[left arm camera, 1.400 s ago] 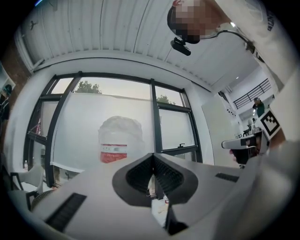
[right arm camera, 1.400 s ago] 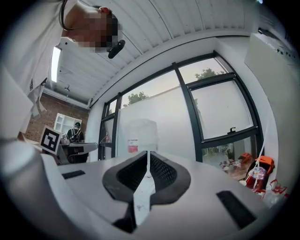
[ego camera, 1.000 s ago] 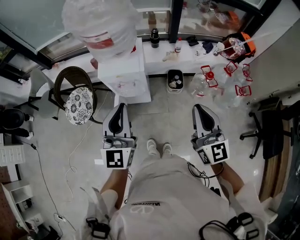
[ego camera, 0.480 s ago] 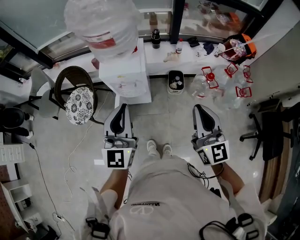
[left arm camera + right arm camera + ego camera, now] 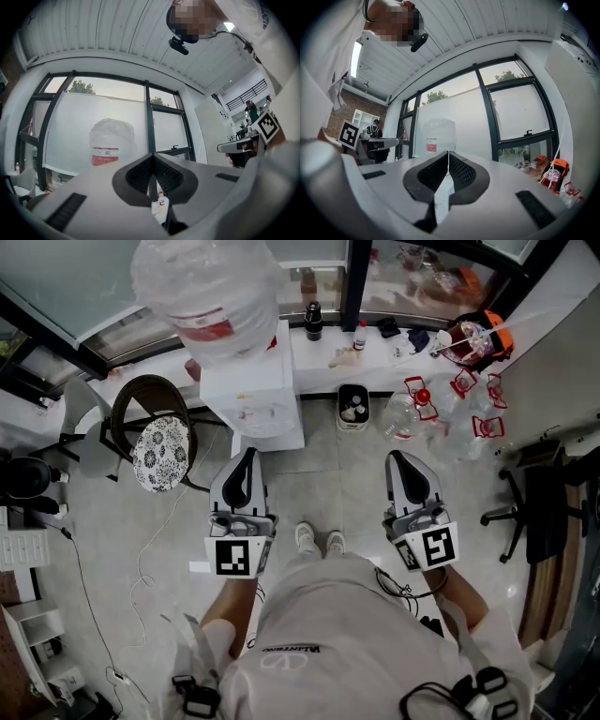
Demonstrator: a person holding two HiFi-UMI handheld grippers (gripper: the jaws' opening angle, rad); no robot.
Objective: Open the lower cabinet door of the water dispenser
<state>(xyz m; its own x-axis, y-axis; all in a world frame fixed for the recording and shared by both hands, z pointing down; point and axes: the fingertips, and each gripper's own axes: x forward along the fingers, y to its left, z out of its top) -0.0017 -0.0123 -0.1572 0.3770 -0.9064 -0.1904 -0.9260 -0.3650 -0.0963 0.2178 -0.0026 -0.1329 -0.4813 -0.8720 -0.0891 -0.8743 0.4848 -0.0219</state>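
Pale tiled floor (image 5: pixel 319 474) lies beneath the left gripper (image 5: pixel 246 454) and right gripper (image 5: pixel 400 457), both with jaws pressed together on nothing, while the white water dispenser (image 5: pixel 253 390) stands just ahead of the left one, untouched, its big bottle (image 5: pixel 208 287) on top.

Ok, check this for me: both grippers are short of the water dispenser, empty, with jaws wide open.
Not open: the left gripper and the right gripper both have their jaws shut, as each gripper view shows. The rest holds: both are empty and short of the water dispenser in the head view.
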